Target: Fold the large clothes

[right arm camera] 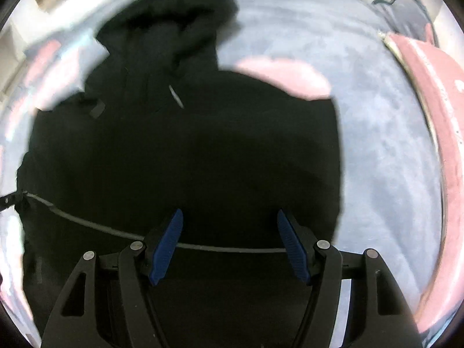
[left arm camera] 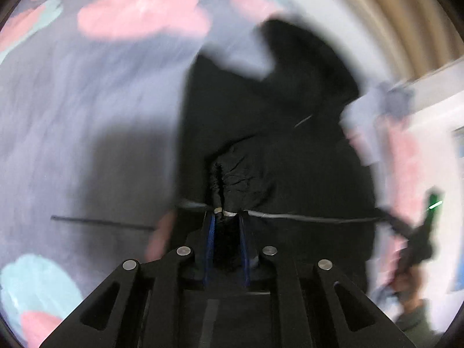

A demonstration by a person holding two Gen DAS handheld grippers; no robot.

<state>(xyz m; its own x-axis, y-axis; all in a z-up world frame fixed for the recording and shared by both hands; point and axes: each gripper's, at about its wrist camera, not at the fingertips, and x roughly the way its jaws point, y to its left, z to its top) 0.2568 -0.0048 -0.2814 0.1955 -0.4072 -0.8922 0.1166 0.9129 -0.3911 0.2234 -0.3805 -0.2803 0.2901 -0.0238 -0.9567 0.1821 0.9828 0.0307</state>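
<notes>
One black hooded garment (right arm camera: 185,150) lies spread on one lavender cover (right arm camera: 377,133) printed with pink and pale-blue patches. Two grippers are in use, each with two blue-padded fingers.

Left gripper (left arm camera: 226,217): the fingers stand close together, clamped on a bunched fold of the black hooded garment at its hem. The pinched cloth rises in a wrinkled ridge directly ahead of the fingertips. One grey hem band (left arm camera: 304,217) runs out sideways from the fingertips, a short way to the left and a long way to the right. The gripper points steeply downward at the cover. The view is motion-blurred.

Right gripper (right arm camera: 229,226): the fingers stand well apart, with nothing pressed between the pads. The same grey hem band crosses the gap between the two fingers, behind the pads; whether the pads touch it cannot be told. The body of the garment fills the area ahead of the fingers, and its hood (right arm camera: 174,26) lies farthest ahead. The gripper points steeply downward.

In the left wrist view, the right gripper appears far right of the fingers, held by one hand (left arm camera: 409,281). One pink cushion edge (right arm camera: 435,92) lies far right of the right fingers.
</notes>
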